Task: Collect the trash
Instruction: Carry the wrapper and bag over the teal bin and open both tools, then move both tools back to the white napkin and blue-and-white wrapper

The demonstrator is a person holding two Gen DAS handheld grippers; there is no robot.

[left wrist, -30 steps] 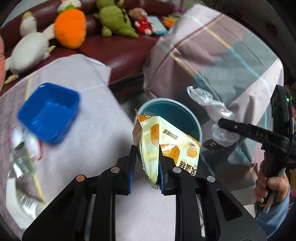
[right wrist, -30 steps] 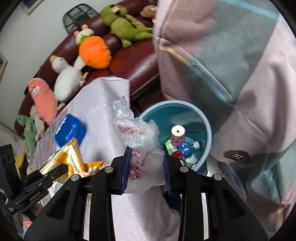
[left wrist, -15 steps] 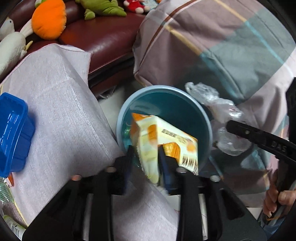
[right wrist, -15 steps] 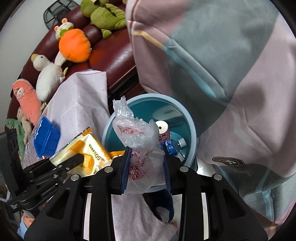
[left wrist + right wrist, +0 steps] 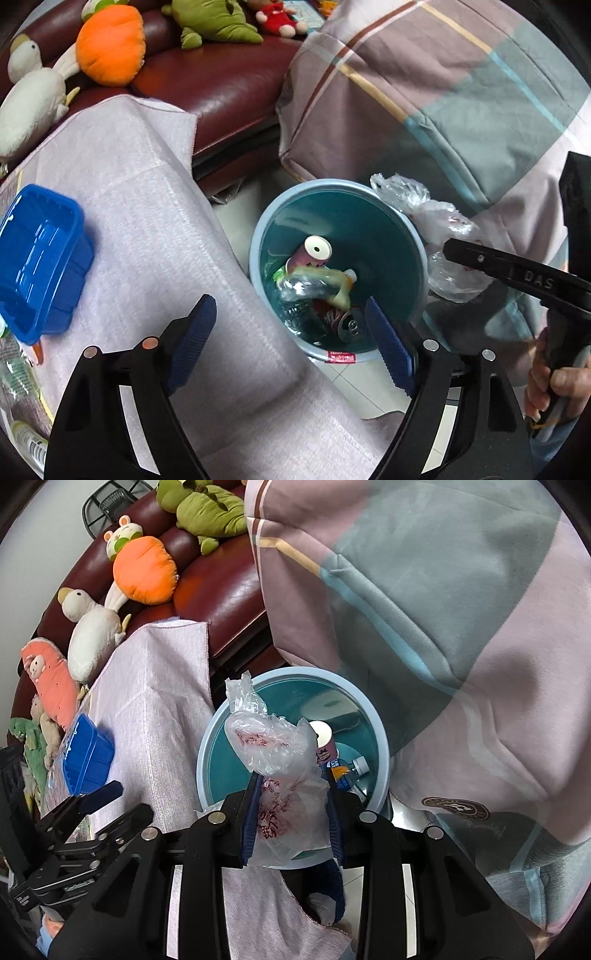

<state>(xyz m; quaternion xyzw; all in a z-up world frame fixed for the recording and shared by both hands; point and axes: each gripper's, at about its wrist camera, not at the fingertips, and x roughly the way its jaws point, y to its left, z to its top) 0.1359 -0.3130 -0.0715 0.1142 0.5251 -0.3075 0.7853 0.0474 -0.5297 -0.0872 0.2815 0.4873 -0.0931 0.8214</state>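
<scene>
A round teal trash bin (image 5: 258,236) stands on the floor between the cloth-covered table and a plaid blanket; it also shows in the right wrist view (image 5: 207,760). Inside lie a pink can (image 5: 312,254), crushed bottles, a red can and the yellow snack wrapper (image 5: 338,286). My left gripper (image 5: 291,332) is open and empty above the bin's near rim. My right gripper (image 5: 291,812) is shut on a crumpled clear plastic bag (image 5: 277,753) with red print, held over the bin's edge; the bag also shows in the left wrist view (image 5: 439,229).
A blue plastic tray (image 5: 40,258) and bottles (image 5: 18,373) lie on the pale cloth-covered table (image 5: 147,229). A maroon sofa (image 5: 221,85) with plush toys (image 5: 110,44) is behind. The plaid blanket (image 5: 443,92) rises to the right of the bin.
My left gripper opened and the yellow snack wrapper dropped into the bin. My right gripper with the plastic bag moved closer over the bin.
</scene>
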